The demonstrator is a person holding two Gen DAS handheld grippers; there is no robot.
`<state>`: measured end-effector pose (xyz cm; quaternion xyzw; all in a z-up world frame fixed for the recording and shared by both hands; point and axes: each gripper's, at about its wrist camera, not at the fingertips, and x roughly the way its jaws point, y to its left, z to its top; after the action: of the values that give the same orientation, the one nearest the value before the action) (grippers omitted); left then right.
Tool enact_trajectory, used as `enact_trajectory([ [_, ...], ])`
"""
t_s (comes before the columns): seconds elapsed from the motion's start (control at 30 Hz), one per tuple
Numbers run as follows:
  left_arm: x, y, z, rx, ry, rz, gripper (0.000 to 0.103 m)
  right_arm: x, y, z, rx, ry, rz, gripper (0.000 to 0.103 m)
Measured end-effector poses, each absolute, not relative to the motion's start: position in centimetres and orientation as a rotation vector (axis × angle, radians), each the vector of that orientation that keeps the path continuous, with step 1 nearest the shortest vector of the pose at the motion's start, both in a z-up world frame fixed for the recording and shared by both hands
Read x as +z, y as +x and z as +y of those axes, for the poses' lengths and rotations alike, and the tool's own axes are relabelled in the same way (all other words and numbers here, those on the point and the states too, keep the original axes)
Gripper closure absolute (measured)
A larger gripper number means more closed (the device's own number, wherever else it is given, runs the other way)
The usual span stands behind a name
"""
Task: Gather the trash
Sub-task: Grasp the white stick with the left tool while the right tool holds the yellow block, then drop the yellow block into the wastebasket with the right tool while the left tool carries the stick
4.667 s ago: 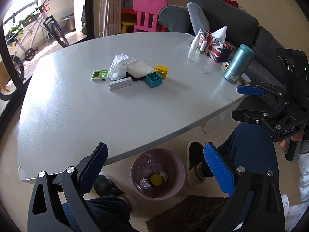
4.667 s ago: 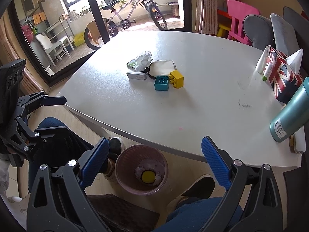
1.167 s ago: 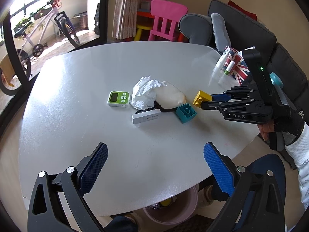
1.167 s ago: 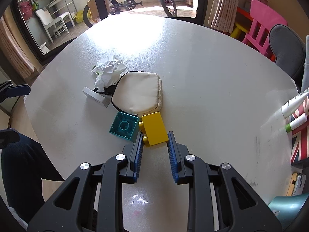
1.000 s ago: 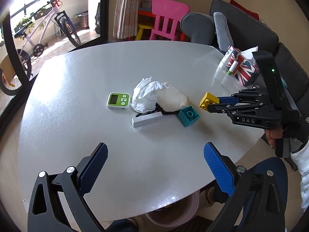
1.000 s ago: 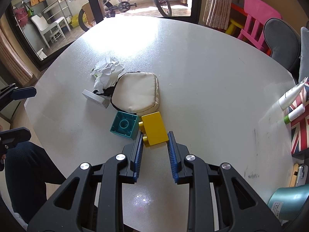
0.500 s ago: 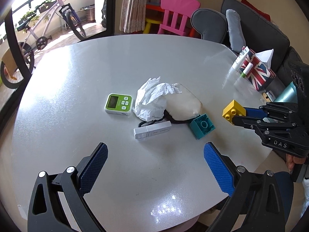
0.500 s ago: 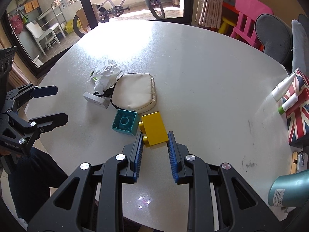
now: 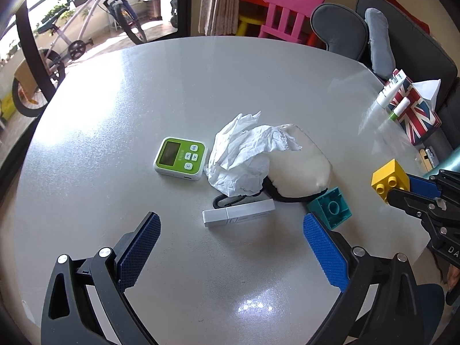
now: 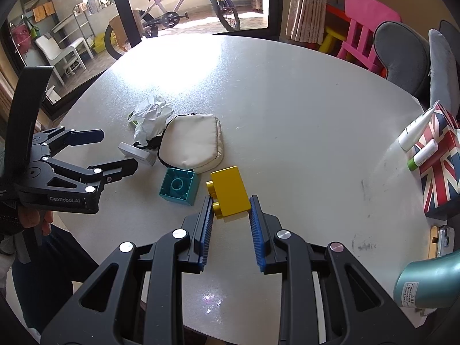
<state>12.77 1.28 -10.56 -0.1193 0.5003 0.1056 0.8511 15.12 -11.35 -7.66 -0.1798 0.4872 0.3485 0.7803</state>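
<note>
A crumpled white tissue [image 9: 244,152] lies mid-table, leaning on a cream pouch [image 9: 302,169]. My left gripper [image 9: 231,224] hangs open above the table just short of it, over a white stick-shaped device [image 9: 238,216], with nothing between its pads. In the right wrist view the left gripper [image 10: 118,152] shows at the left, near the tissue [image 10: 151,116]. My right gripper [image 10: 230,204] is shut on a yellow toy brick [image 10: 230,189], next to a teal brick [image 10: 179,185]. The left wrist view has the yellow brick [image 9: 388,176] at its right edge.
A green timer [image 9: 180,158] sits left of the tissue on the grey table [image 10: 287,100]. At the table's right edge stand a flag-patterned tissue box [image 10: 440,166] with tubes, a phone [image 10: 442,241] and a teal flask [image 10: 428,281]. Chairs and a sofa lie beyond.
My left gripper has come forward and lower over the table, closer to the tissue and the white stick. The right gripper has kept its hold on the yellow brick and hardly moved.
</note>
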Motion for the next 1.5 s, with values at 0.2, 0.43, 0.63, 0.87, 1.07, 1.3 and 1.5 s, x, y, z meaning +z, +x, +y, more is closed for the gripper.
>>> enact_trajectory([
  [0.2, -11.4, 13.2, 1.6, 0.255, -0.266, 1.063, 0.011, -7.9, 15.3, -11.5, 0.753, -0.384, 1.056, 0.078],
  [0.43, -12.1, 13.5, 1.6, 0.271, -0.275, 1.069, 0.033, -8.1, 15.5, -11.6, 0.754, -0.379, 1.061, 0.078],
  [0.63, -12.0, 13.5, 1.3, 0.263, -0.265, 1.062, 0.048, -8.1, 15.5, -11.6, 0.754, -0.380, 1.058, 0.078],
  [0.87, -11.8, 12.8, 1.3, 0.248, -0.256, 1.060, 0.048, -8.1, 15.2, -11.2, 0.766, -0.378, 1.050, 0.078],
  [1.07, -10.9, 11.9, 1.3, 0.235, -0.228, 1.047, 0.048, -7.6, 14.6, -11.1, 0.776, -0.376, 1.036, 0.078],
  [1.3, -8.9, 10.0, 1.0, 0.203, -0.194, 1.015, 0.048, -6.4, 13.5, -11.2, 0.789, -0.372, 1.008, 0.078],
  [1.5, -7.1, 8.1, 0.4, 0.164, -0.168, 0.990, 0.048, -5.5, 12.1, -11.6, 0.800, -0.372, 0.988, 0.078],
])
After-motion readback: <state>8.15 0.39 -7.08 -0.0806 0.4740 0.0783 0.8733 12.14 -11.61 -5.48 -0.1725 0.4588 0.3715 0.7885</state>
